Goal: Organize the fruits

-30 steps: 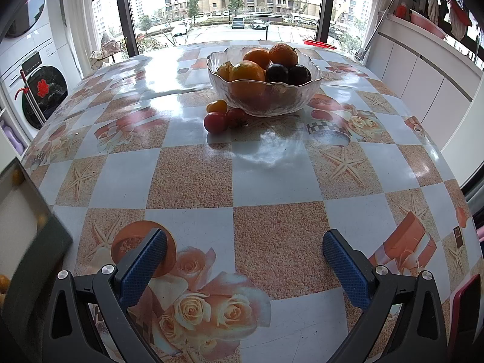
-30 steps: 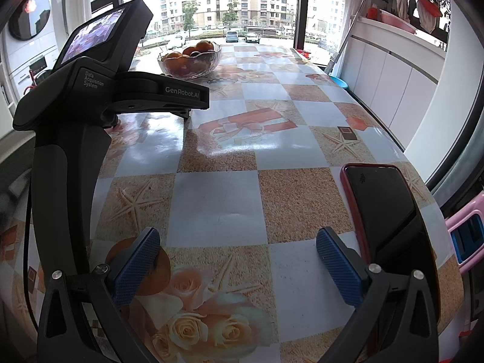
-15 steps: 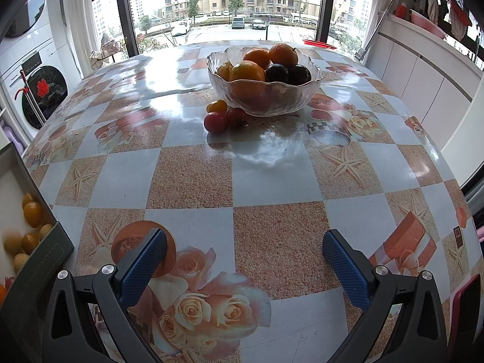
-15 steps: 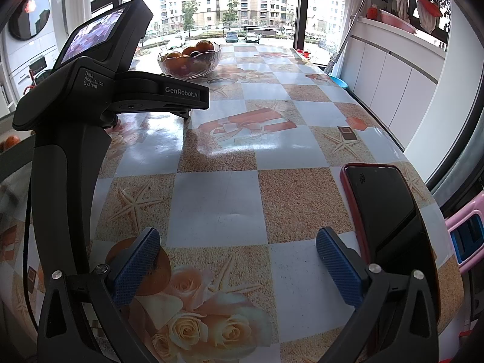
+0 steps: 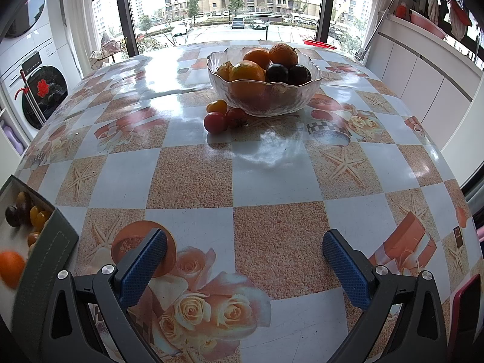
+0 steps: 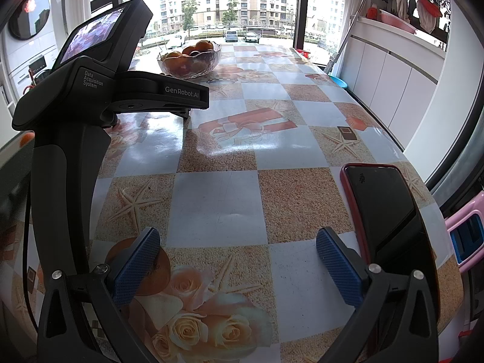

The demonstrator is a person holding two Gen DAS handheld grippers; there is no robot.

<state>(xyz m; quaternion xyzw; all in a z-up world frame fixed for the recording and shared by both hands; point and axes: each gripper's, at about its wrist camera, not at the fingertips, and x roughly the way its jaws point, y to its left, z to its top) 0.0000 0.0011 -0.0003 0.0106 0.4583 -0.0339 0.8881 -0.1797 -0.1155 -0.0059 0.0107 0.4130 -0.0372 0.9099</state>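
Left wrist | left tongs (image 5: 245, 260) wide, empty | fruit bowl (image 5: 263, 96) far ahead | right tongs (image 6: 239, 260) wide, empty

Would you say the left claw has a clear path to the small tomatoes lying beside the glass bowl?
Probably yes: the left claw is open, and only bare tablecloth lies between it and the tomatoes before the glass bowl.

The right gripper (image 6: 237, 260) is being held wide apart over the patterned table (image 6: 217, 199), nothing between its blue pads (image 6: 136, 263). A red-cased phone (image 6: 384, 208) is lying at four o'clock. The other gripper's black handle (image 6: 60, 166) is standing at nine o'clock, a glass fruit bowl (image 6: 189, 60) at eleven.
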